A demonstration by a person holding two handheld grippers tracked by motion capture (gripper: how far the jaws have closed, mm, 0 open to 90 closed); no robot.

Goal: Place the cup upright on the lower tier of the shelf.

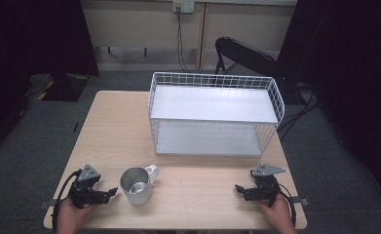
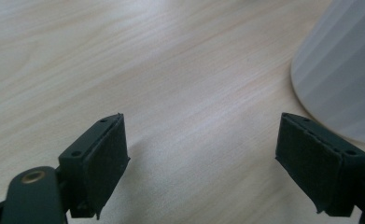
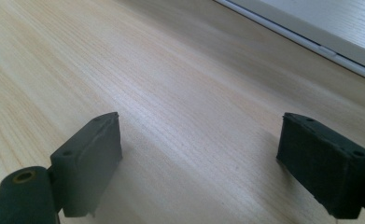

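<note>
At the near edge of the wooden table point(image 1: 115, 126), a metal mug point(image 1: 136, 185) is seen standing upright, mouth up, with its white handle turned to the far right. The left gripper point(image 1: 111, 192) is held just left of the mug, jaws pointed toward it, apart from the wall. In the left gripper view the jaws are spread wide with bare tabletop between them; the mug point(image 2: 343, 70) is caught at the right, just beyond the right pad, not touched. The right gripper point(image 1: 238, 189) is rested near the right end of the near edge, well apart from the mug, jaws likewise spread with nothing between. Beyond both, a white wire rack point(image 1: 215, 114) with 2 shelves is placed at the far middle of the table, both shelves bare.

Step judged: approach to the mug, no grasp made yet. The likely aim is a transfer to 1 of the rack's shelves, though that is a guess.

Next move, as judged: the left gripper is to be shifted right so the mug wall or rim is taken between the pads, then closed. A thin, smooth metal wall is expected to slip; a square bite is called for.
</note>
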